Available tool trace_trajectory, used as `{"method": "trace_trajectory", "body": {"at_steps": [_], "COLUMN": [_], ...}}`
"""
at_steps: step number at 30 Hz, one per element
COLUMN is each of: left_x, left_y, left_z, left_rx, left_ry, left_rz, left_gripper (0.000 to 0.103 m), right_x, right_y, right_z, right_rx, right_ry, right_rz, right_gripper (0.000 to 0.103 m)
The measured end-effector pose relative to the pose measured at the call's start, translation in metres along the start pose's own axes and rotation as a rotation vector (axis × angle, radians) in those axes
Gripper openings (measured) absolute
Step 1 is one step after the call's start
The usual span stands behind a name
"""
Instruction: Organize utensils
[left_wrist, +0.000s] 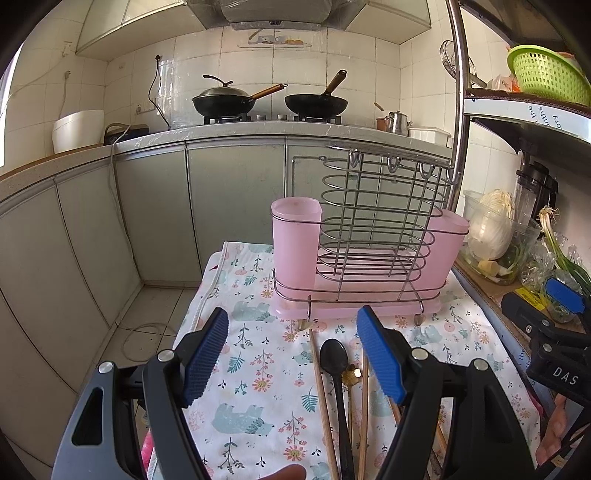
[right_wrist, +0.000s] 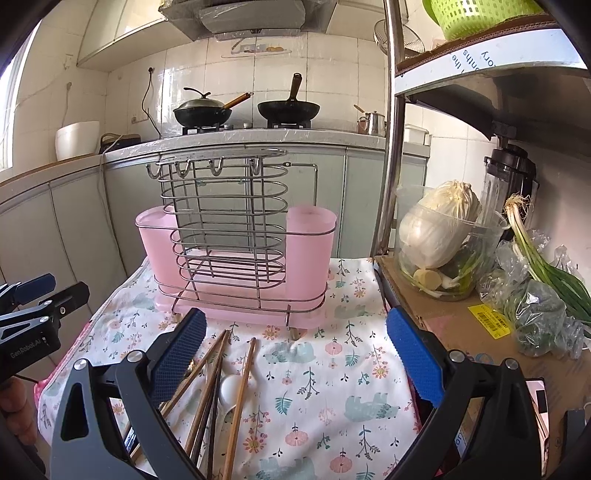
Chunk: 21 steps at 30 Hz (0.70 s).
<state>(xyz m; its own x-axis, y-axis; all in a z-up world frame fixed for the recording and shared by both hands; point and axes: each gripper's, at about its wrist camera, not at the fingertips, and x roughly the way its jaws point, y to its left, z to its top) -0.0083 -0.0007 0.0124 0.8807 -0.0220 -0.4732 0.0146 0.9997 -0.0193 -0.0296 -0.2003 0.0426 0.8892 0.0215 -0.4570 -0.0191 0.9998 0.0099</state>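
Starting with both jaws wide and empty, lower left gripper (left_wrist: 291, 354) squarely over 1 chopstick (left_wrist: 323, 398); right gripper (right_wrist: 295, 354) waits; target pink holder (left_wrist: 295, 243).

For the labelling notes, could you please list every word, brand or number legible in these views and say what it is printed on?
"DAS": on the right gripper body, left wrist view.
"GenRobot.AI": on the left gripper body, right wrist view.
Shelf-edge tape: upside-down print, only fragments, not reliably readable.
Yellow barcode sticker on the cardboard: too small to read.
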Motion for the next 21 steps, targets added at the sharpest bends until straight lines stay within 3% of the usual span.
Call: {"method": "trace_trajectory", "body": {"at_steps": [21], "left_x": [-0.0082], "left_y": [-0.0030], "left_z": [0.0007], "left_rx": [0.008], "left_ry": [-0.027], "left_rz": [-0.005], "left_gripper": [0.071], "right_x": [-0.0077], "right_y": [-0.0020], "right_z": [0.0028], "right_rx": [0.016], "right_ry": [-0.039], "right_rz": [0.002], "right_gripper": [0.099]}}
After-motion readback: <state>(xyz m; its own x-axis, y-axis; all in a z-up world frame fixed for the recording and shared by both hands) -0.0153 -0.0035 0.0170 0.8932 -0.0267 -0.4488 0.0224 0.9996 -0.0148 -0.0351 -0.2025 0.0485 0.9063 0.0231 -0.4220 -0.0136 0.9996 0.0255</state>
